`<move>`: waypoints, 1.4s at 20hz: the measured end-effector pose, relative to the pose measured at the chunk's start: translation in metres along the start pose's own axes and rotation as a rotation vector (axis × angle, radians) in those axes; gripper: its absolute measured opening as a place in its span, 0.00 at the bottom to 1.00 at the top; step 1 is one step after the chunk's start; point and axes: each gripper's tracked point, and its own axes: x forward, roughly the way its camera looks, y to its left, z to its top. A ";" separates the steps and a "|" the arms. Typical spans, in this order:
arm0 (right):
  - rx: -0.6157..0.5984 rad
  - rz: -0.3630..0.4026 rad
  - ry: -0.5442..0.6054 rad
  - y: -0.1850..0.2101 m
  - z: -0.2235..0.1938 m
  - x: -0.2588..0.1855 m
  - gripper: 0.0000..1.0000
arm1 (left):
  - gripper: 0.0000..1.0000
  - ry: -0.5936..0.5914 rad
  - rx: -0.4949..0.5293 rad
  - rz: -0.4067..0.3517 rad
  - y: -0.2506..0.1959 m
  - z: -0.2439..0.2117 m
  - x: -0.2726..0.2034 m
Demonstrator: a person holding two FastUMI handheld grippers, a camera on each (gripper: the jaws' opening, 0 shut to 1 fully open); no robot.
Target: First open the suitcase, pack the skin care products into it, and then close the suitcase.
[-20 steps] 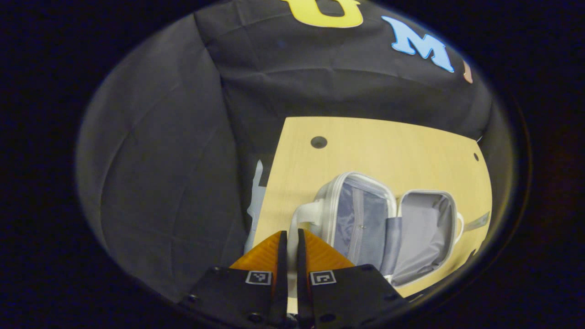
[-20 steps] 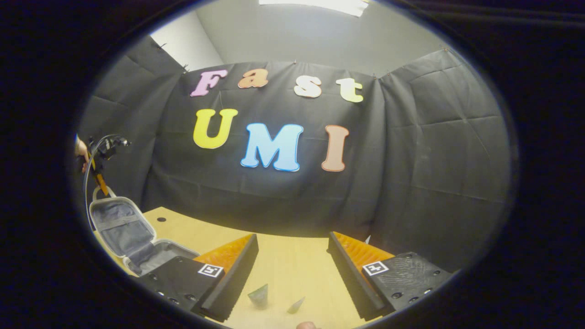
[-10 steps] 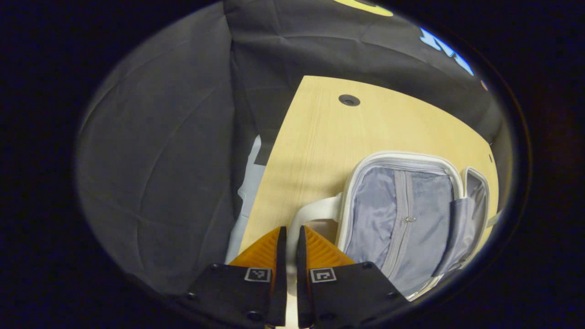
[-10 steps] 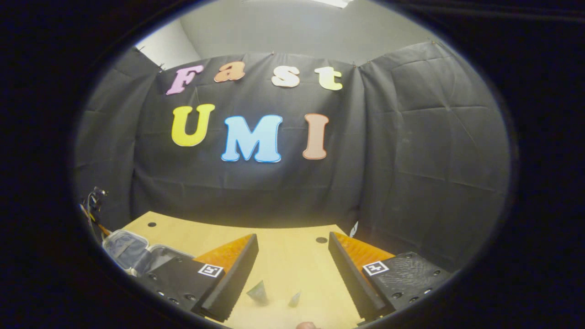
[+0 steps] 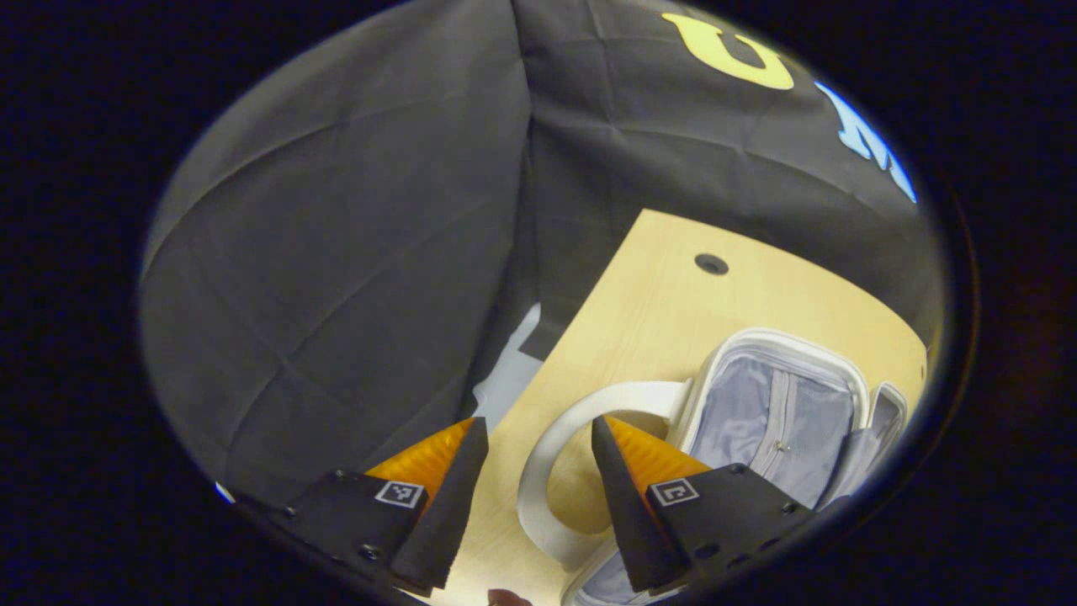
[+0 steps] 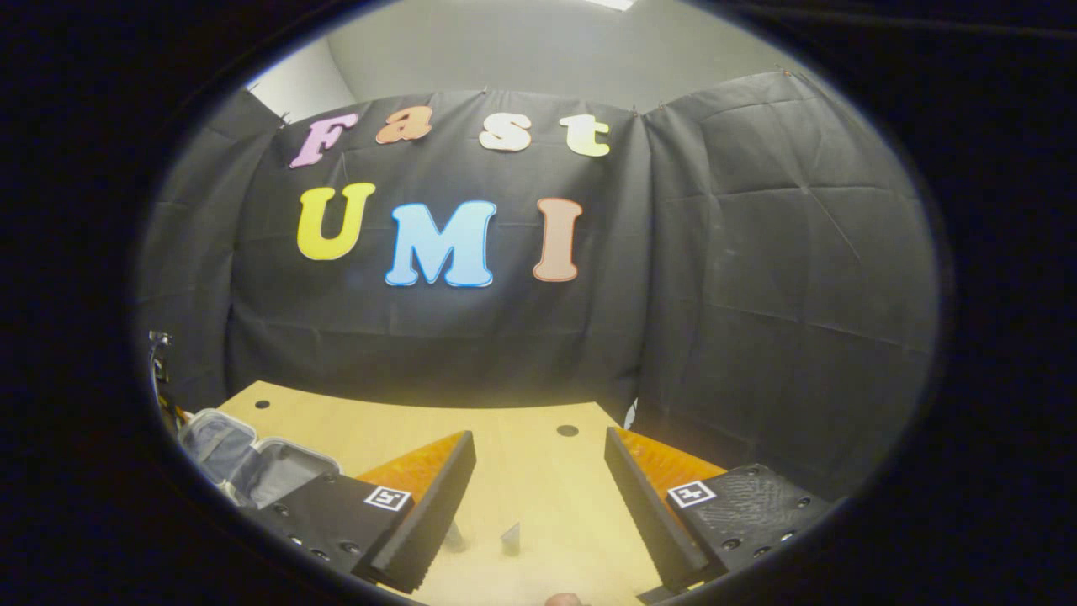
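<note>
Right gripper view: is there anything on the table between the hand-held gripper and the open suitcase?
Nothing visible stands between them. The right hand-held gripper is open over bare table, and the suitcase lies open at the left, beyond its left finger.

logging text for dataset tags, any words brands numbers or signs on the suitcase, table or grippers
Suitcase: no text seen.
Table: no text seen.
Markers on the left gripper and right gripper: square coded patterns, no words or numbers.
Small items on the table: too small to read.
</note>
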 end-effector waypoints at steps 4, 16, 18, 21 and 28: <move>0.009 0.065 -0.009 0.003 0.000 0.006 0.94 | 0.84 0.058 0.089 0.071 0.013 0.007 -0.022; 0.060 0.137 -0.029 -0.016 -0.006 0.038 0.94 | 0.99 -0.292 0.112 -0.176 -0.140 0.113 -0.179; 0.048 0.128 -0.050 -0.022 0.000 0.044 0.94 | 0.99 -0.363 0.077 -0.266 -0.192 0.123 -0.201; 0.025 0.128 -0.056 -0.026 0.000 0.048 0.94 | 0.99 -0.483 0.067 -0.405 -0.277 0.127 -0.253; 0.009 0.164 -0.029 -0.019 -0.008 0.058 0.94 | 0.99 -0.584 0.100 -0.785 -0.486 0.071 -0.349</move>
